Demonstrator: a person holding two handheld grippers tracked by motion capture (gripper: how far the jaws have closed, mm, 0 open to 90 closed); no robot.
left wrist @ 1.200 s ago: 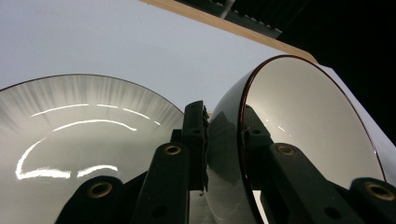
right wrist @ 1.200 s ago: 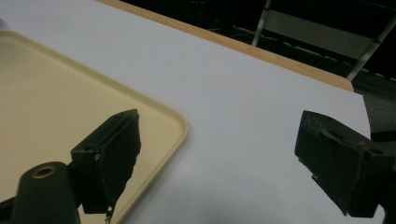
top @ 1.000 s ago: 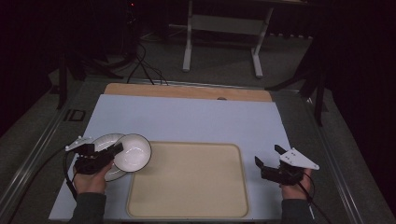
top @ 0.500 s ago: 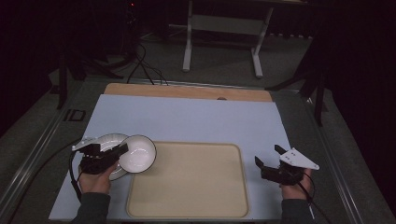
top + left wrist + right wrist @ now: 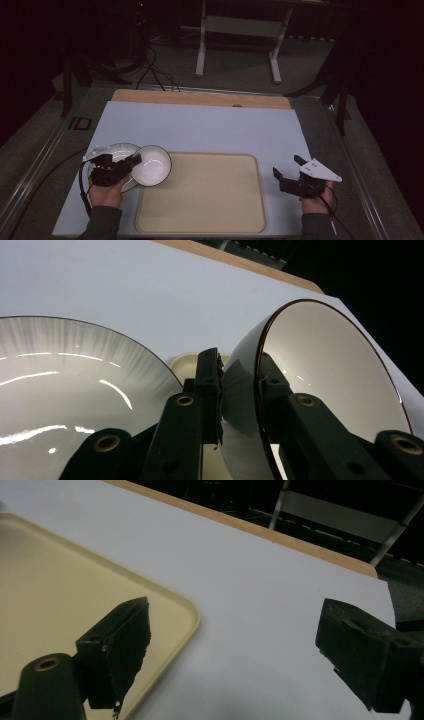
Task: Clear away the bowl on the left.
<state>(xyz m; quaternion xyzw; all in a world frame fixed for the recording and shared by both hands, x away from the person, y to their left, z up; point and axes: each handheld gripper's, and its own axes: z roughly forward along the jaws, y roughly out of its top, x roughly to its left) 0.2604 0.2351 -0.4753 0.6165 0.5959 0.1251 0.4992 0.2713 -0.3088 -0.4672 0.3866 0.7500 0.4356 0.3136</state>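
Observation:
A white bowl (image 5: 152, 165) with a dark rim hangs tilted over the left edge of the cream tray (image 5: 200, 200). My left gripper (image 5: 134, 161) is shut on its rim, one jaw inside and one outside. In the left gripper view the bowl (image 5: 320, 370) stands on edge between the jaws of the left gripper (image 5: 238, 360), above a white plate (image 5: 60, 390). The plate (image 5: 114, 150) lies on the table left of the tray. My right gripper (image 5: 286, 165) stands open beside the tray's right edge, with nothing between the jaws of the right gripper (image 5: 235, 615).
The pale blue mat (image 5: 200, 130) covers the table, with a wooden strip (image 5: 200, 97) along its far edge. The tray's corner (image 5: 170, 605) lies by the right gripper's left jaw. A metal stand (image 5: 240, 30) and cables (image 5: 150, 70) lie on the floor beyond the table.
My left gripper has carried the bowl a little to the right, from over the plate toward the tray's left edge. The right gripper has stayed still.

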